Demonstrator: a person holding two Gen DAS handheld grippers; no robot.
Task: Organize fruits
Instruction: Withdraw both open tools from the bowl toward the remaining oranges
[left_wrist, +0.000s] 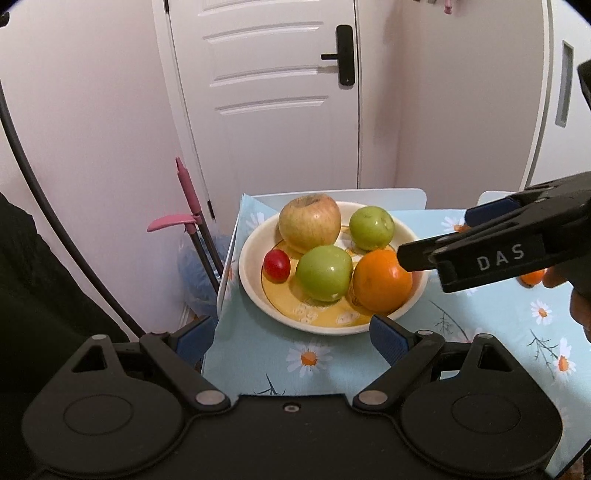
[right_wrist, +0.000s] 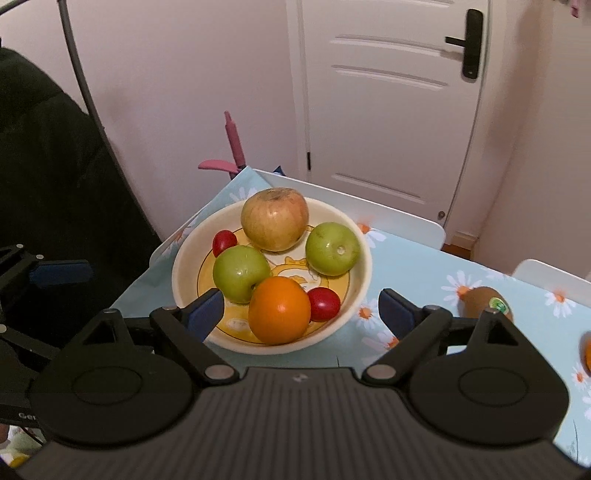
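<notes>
Orange and glossy, the orange (right_wrist: 279, 309) sits at the near edge of the cream bowl (right_wrist: 360, 236), midway between the spread blue pads of the right tongs (right_wrist: 301, 312) and untouched by either pad; those tongs stand wide open with nothing gripped. Just right of the orange lies a small red fruit (right_wrist: 324, 304), and behind it a green apple (right_wrist: 242, 272), a second green apple (right_wrist: 332, 248), a large yellow-red apple (right_wrist: 274, 218) and another small red fruit (right_wrist: 224, 242), all inside the bowl. The bowl rests on the tabletop (right_wrist: 413, 258), covered in a pale blue daisy cloth. A kiwi (right_wrist: 485, 300) with a sticker lies on the cloth to the right, outside the bowl, partly hidden behind the right finger. In the left wrist view the left tongs (left_wrist: 291, 339) hang open and empty near the bowl's front rim, one pad close to the rim below the orange, the other off the tabletop's left edge.
</notes>
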